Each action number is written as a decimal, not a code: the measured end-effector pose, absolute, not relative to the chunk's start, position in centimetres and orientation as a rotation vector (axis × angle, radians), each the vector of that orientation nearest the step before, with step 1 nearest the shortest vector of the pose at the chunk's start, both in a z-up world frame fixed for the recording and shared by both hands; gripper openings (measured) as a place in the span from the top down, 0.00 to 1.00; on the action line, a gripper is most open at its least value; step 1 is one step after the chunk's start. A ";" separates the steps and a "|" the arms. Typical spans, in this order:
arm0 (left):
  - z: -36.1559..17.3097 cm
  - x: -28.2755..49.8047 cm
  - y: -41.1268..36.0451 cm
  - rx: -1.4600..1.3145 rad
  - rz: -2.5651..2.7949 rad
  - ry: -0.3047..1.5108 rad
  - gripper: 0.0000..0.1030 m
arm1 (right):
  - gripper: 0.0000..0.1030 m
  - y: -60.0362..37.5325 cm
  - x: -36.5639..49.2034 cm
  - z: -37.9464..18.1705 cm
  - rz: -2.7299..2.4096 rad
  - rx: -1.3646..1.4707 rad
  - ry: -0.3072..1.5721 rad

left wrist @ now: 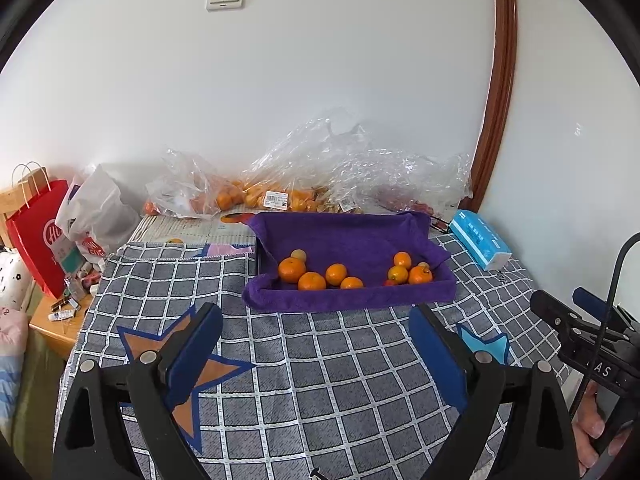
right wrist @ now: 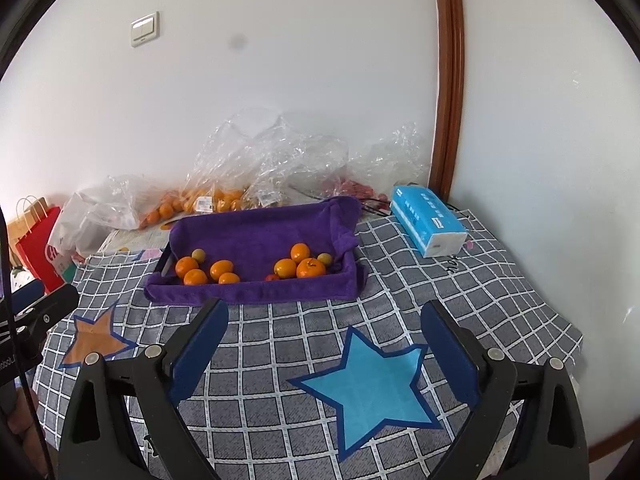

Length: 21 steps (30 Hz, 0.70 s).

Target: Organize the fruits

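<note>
Two clusters of orange mandarins lie in the purple-towel-lined tray, far centre. Left gripper and right gripper hover near, both spread and holding nothing. Crumpled clear plastic bags obscure further fruit behind.

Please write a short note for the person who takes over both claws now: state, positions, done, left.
Left claw: open, empty, above the checked cloth.
Right claw: open, empty, near the blue star.
Purple-lined tray: oranges in a left group and a right group.
Done: some fruit is in the tray.
Left: more fruit is in the plastic bags behind it.
</note>
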State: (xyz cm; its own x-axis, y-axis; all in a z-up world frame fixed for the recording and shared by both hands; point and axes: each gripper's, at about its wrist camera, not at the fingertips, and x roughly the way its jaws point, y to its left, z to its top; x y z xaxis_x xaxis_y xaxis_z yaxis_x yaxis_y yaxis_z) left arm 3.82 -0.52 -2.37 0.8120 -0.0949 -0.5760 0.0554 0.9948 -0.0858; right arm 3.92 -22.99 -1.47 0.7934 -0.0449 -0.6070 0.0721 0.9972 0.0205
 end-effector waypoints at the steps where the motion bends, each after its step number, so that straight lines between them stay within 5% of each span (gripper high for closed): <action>1: -2.3 3.8 -0.6 -0.066 -0.080 0.617 0.08 | 0.07 -23.0 3.8 -1.5 -0.061 0.043 0.652; 21: -2.3 3.4 -0.8 -0.065 -0.069 0.618 0.08 | 0.07 -23.4 3.0 -1.7 -0.082 0.035 0.652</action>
